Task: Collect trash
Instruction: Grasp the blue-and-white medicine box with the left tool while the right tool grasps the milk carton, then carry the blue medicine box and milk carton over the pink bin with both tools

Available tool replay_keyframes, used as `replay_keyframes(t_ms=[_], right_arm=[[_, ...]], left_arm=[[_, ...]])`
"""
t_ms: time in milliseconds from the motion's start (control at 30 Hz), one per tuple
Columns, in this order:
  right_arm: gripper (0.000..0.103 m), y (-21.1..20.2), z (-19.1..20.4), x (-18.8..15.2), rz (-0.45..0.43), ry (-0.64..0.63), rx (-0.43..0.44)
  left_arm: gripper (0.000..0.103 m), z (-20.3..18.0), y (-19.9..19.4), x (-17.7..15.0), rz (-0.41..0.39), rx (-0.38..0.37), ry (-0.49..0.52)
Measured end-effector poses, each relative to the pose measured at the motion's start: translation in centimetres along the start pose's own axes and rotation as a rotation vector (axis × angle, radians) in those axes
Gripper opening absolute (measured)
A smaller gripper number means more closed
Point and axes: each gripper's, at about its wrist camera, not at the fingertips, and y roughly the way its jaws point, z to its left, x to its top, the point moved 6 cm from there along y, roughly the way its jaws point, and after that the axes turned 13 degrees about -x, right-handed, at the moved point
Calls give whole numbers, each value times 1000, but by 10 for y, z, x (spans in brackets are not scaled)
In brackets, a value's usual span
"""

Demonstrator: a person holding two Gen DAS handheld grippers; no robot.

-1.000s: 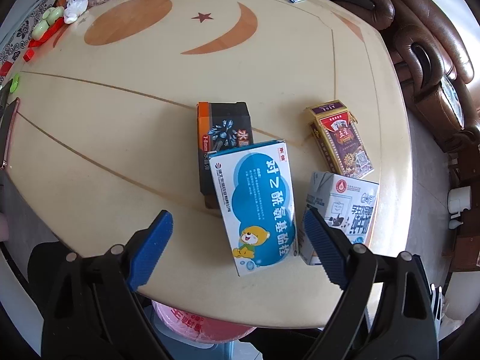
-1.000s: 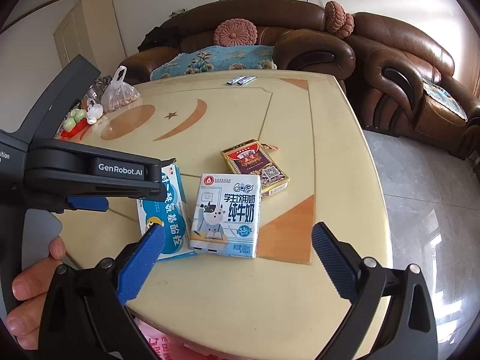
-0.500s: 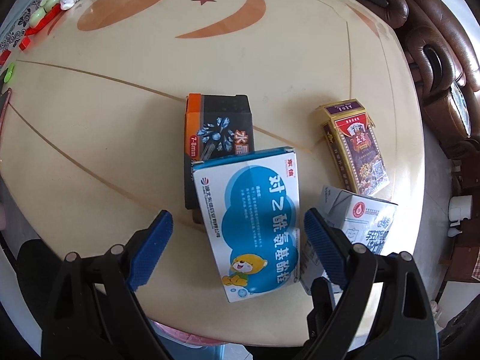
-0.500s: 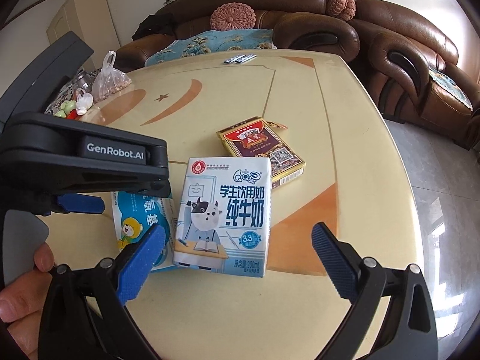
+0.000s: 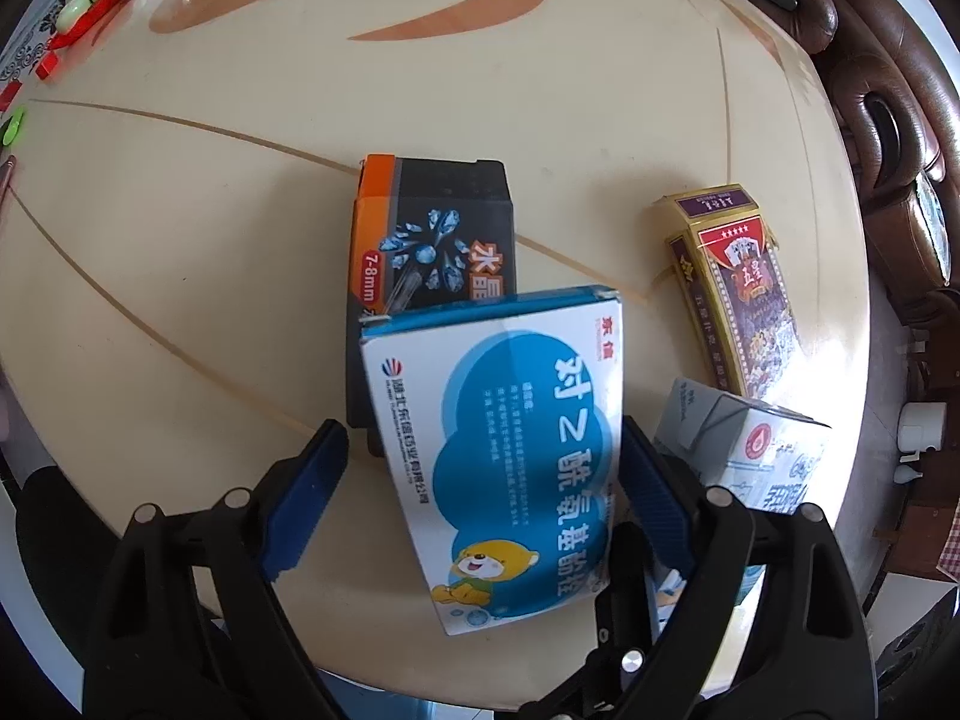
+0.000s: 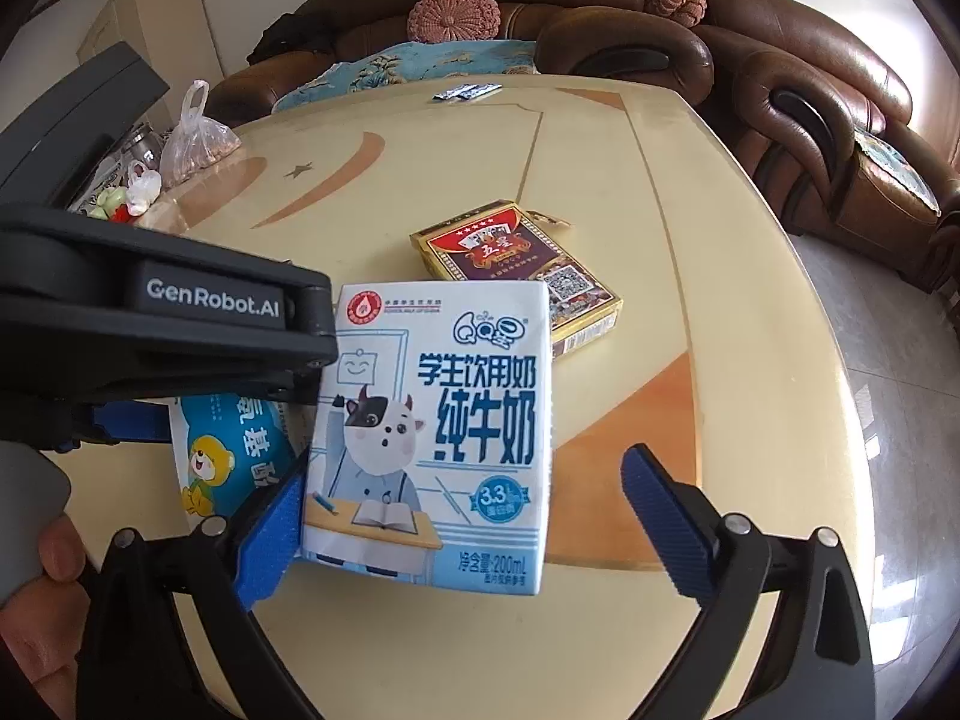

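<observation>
Both views are bright and lit by daylight. In the right wrist view the light enters from the right, where the floor carries a pale sheen and the table shows a soft glare along its right edge. Shadows are weak and diffuse; a thin dark one lies under the black box on its left side. Heavy fisheye distortion bends the table rim and the sofa, with black vignette in all corners. Central print reads sharp; the close gripper arms at the lower edge look soft.
</observation>
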Motion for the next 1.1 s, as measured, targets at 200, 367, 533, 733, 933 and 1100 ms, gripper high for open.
replay_keyframes(t_ms=[200,367,533,733,933,1100], right_arm=[[66,1,4,-4,-7,-35,-30],[66,0,0,-6,-15,-25,-40],[66,-4,-4,-7,-29,-28,-65],[66,-13,-9,-8,-44,-14,-65],[65,-22,-13,-8,-63,-1,-72],[66,-29,-12,-6,-79,-4,-71]], left_arm=[[72,5,-1,0,-4,-8,0],[67,12,-3,-3,-5,-22,-3],[66,15,-8,-5,-11,-37,-1],[66,12,-26,-16,-19,-53,26],[66,13,-36,-20,-16,-84,54],[66,11,-47,-26,-30,-89,95]])
